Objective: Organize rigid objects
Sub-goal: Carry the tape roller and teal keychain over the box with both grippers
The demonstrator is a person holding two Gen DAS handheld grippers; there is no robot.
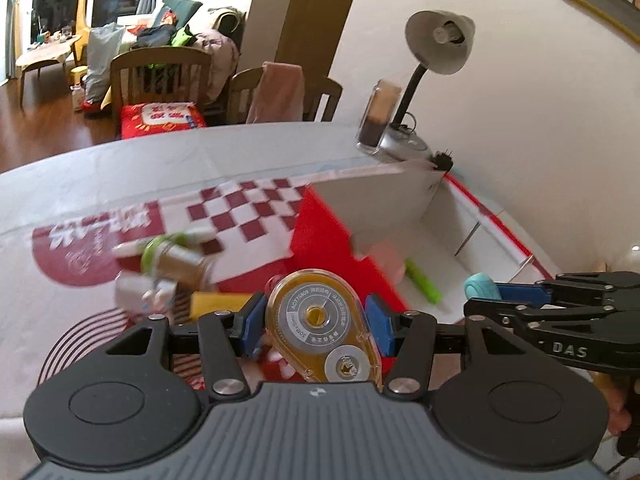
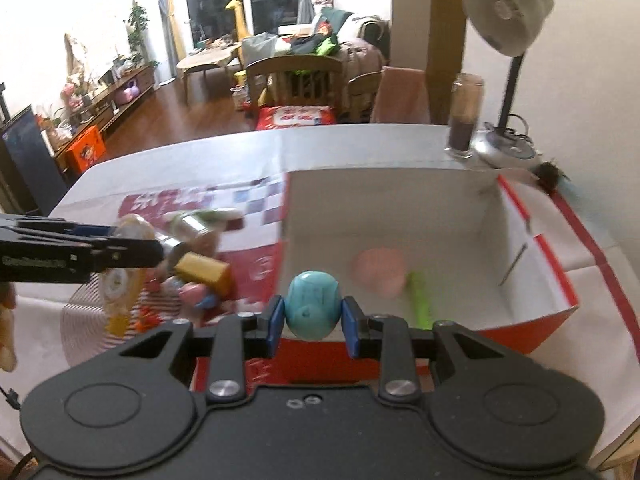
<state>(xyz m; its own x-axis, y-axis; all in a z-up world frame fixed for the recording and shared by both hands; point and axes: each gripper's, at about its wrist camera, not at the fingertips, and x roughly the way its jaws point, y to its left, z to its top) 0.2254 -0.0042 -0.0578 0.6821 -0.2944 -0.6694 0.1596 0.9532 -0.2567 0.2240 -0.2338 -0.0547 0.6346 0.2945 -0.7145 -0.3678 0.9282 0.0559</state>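
Observation:
My left gripper (image 1: pixel 316 320) is shut on a clear yellow correction-tape dispenser (image 1: pixel 322 324), held in the air above the table. From the side, in the right wrist view, the same dispenser (image 2: pixel 120 276) hangs from the left gripper (image 2: pixel 132 248). My right gripper (image 2: pixel 313 316) is shut on a teal egg-shaped toy (image 2: pixel 313 308), just in front of the near wall of the red box (image 2: pixel 532 328). In the left wrist view the right gripper (image 1: pixel 486 294) comes in from the right with the teal toy (image 1: pixel 482 286). Inside the box lie a pink object (image 2: pixel 380 272) and a green marker (image 2: pixel 420 300).
Left of the box lie a silver can with a green band (image 1: pixel 176 256), a yellow block (image 2: pixel 204 270) and small toys (image 2: pixel 196 294) on a striped mat (image 2: pixel 80 336). At the table's far right stand a desk lamp (image 2: pixel 508 20) and a dark jar (image 2: pixel 464 116). Chairs stand behind.

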